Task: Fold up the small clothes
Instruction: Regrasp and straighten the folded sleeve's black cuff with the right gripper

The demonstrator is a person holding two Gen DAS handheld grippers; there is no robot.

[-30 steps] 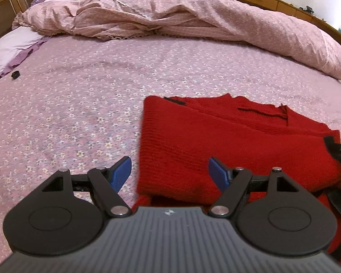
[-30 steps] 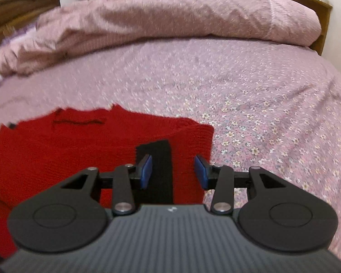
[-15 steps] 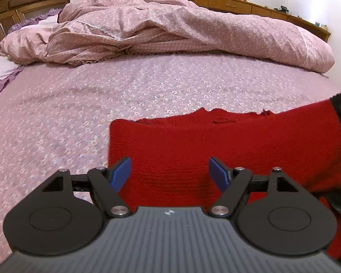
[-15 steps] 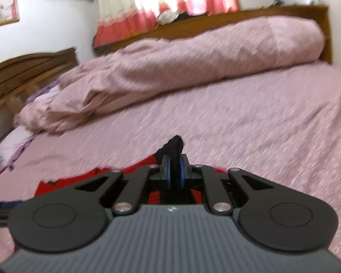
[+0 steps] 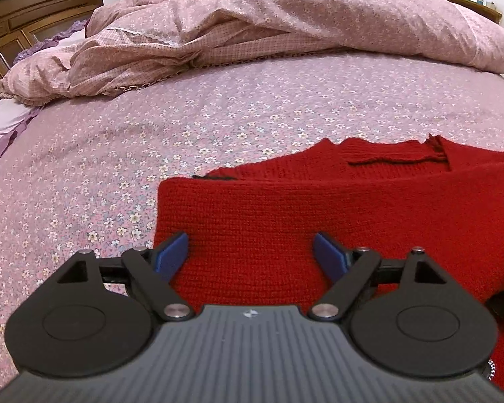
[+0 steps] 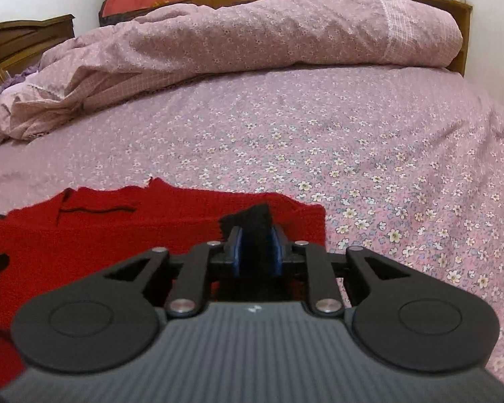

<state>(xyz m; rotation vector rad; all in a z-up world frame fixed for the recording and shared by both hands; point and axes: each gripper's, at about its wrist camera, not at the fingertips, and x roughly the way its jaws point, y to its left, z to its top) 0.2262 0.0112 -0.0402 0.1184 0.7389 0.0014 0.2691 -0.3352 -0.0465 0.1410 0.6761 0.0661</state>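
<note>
red knit sweater (image 5: 336,221) now folded flatter on floral sheet (image 5: 218,127) | left gripper (image 5: 251,252) opening wide, empty | right gripper (image 6: 256,245) loosening, pinching black ribbed cuff (image 6: 252,221)

Red knit sweater (image 5: 319,215) partly folded flat on floral bedsheet, black cuff (image 6: 252,225) raised at its right end
</note>
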